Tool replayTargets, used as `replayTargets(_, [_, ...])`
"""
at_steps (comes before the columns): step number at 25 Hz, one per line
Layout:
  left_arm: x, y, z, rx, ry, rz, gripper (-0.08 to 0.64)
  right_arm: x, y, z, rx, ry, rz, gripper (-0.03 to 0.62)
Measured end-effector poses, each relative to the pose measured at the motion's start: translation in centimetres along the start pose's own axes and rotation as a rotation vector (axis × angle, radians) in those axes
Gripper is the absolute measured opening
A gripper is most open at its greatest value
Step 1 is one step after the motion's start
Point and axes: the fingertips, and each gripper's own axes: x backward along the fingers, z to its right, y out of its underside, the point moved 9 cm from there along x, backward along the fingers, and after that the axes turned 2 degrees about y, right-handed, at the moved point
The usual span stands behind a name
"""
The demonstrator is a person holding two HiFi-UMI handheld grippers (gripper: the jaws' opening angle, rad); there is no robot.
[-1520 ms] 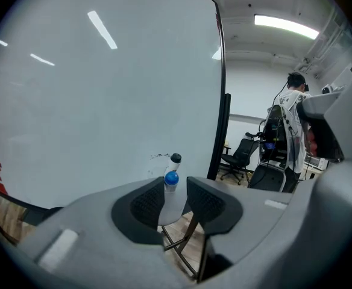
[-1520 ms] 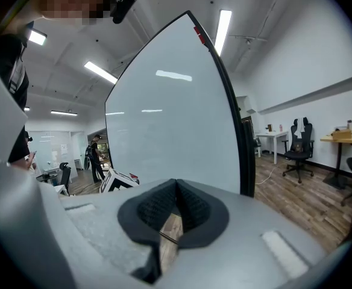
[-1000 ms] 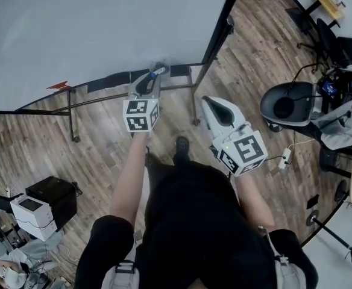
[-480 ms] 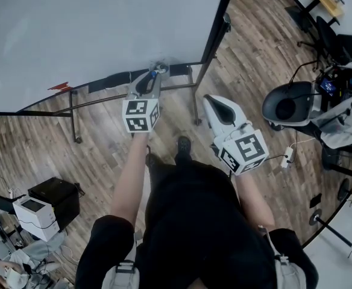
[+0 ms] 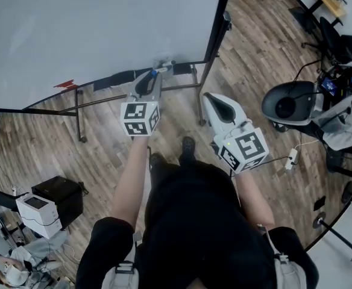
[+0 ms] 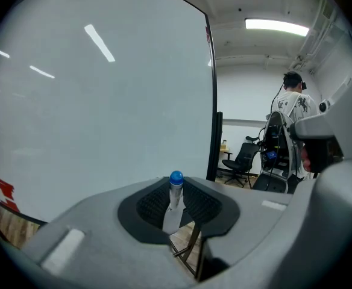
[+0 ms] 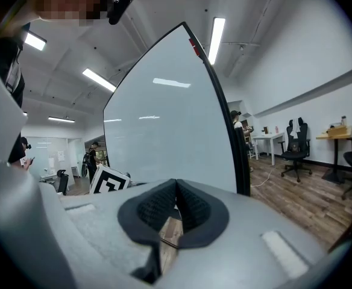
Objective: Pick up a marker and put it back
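You're lifting the marker (image 6: 175,190), pinched in your left gripper (image 5: 156,72), off the tray (image 5: 108,80), finishing the pickup, while your right gripper (image 5: 208,99) is idling shut, empty.

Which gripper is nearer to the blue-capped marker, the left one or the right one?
Left. The left gripper holds the marker between its jaws; the right gripper, shut and empty, is off to its right.
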Motion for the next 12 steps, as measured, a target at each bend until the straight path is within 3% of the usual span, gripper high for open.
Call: replayTargets(12, [3.8,-2.7,-1.0,0.006,0.028,0.118,0.077,0.1,0.3,-3.1,-0.010,0.050,0.026,0.002])
